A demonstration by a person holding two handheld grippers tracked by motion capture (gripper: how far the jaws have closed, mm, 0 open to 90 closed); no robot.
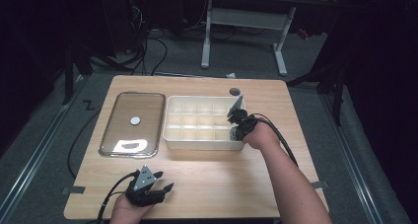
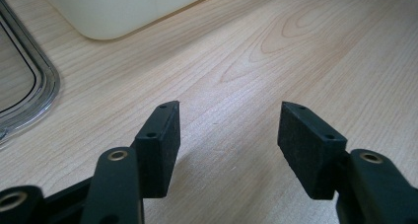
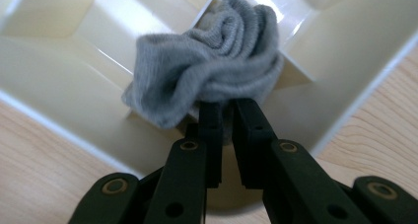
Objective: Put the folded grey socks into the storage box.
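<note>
Left gripper [image 1: 158, 180] spread, empty; right gripper [image 3: 227, 110] pinching one grey sock [image 3: 212, 76] over one divided box [image 1: 197, 119].

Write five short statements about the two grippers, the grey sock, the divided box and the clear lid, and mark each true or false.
1. The right gripper pinches a grey sock. True.
2. The sock lies on the bare table. False: it is over the divided box.
3. The left gripper holds the clear lid. False: its jaws are open and empty.
4. The lid lies left of the box. True.
5. The left gripper is inside the box. False: it is over bare wood.
</note>
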